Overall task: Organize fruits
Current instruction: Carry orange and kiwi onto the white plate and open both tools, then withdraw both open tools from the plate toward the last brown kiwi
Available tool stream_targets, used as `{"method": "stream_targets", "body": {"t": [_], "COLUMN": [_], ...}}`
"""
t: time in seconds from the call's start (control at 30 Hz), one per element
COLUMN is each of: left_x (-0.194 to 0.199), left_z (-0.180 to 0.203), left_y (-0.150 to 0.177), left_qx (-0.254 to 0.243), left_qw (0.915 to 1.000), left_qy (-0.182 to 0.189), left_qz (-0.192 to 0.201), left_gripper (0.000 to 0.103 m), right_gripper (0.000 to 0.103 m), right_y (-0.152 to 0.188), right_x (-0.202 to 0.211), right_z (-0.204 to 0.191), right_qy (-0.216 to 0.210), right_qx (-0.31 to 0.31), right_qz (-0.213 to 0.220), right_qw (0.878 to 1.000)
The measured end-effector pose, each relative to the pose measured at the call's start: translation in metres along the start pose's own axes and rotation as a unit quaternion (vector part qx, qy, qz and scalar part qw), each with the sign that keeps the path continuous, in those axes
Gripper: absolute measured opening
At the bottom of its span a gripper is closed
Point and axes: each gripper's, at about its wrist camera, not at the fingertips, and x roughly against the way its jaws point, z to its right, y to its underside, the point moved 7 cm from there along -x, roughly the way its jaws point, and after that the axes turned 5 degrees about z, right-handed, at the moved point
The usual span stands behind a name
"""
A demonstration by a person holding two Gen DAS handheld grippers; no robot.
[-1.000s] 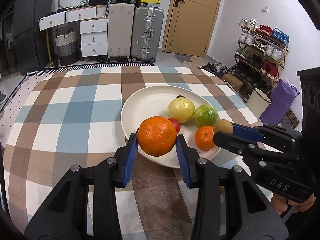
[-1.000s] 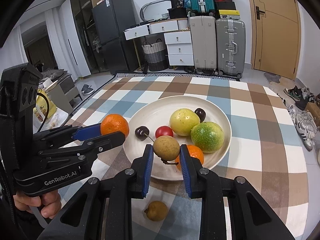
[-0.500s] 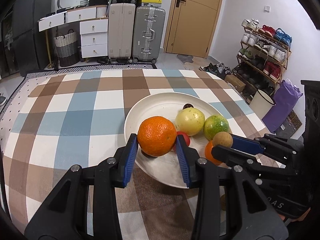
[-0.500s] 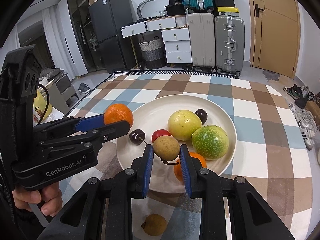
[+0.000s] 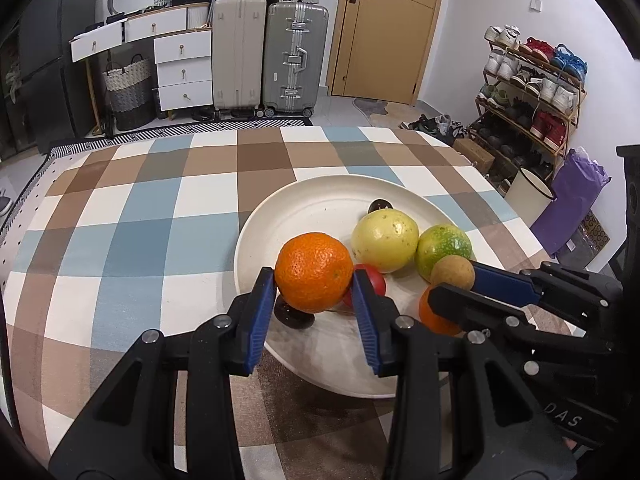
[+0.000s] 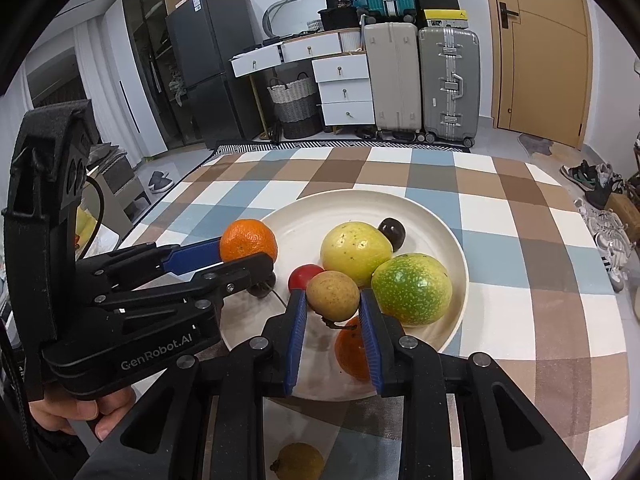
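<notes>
Left gripper (image 5: 314, 294) clamps orange (image 5: 314, 271), right gripper (image 6: 333, 308) clamps longan (image 6: 333, 294), both over crowded plate (image 5: 312, 200); release risks fruit rolling off.

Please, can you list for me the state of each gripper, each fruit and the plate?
left gripper: shut on orange
right gripper: shut on small brown fruit
white plate: holds fruits, on checked tablecloth
second small brown fruit: on tablecloth, outside plate
</notes>
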Motion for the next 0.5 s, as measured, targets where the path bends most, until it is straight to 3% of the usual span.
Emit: {"method": "stream_targets", "body": {"t": [0.13, 0.3, 0.37, 0.43, 0.5], "left_x": [0.0, 0.015, 0.024, 0.035, 0.045], "left_z": [0.002, 0.005, 0.007, 0.008, 0.008], "left_y": [0.002, 0.0, 0.0, 0.0, 0.001], "left_qx": [-0.002, -0.007, -0.012, -0.016, -0.015], "left_qw": [1.0, 0.9999, 0.9999, 0.9997, 0.9995], "left_qy": [-0.003, -0.008, -0.007, -0.014, -0.018], "left_qz": [-0.009, 0.001, 0.006, 0.015, 0.022], "left_gripper": [0.036, 0.041, 0.047, 0.062, 0.075], "right_gripper": [0.03, 0.048, 0.052, 0.061, 0.081], "right_y": [0.0, -0.002, -0.001, -0.001, 0.0], "right_x": [0.0, 0.012, 0.018, 0.025, 0.032], "right_z": [0.001, 0.007, 0.011, 0.013, 0.016], "right_qy": [0.004, 0.01, 0.014, 0.018, 0.021], "right_qx": [0.003, 0.0, -0.003, -0.004, -0.009], "right_qz": [0.001, 0.015, 0.019, 0.021, 0.027], "right_qw": [1.0, 1.0, 1.0, 1.0, 0.999]}}
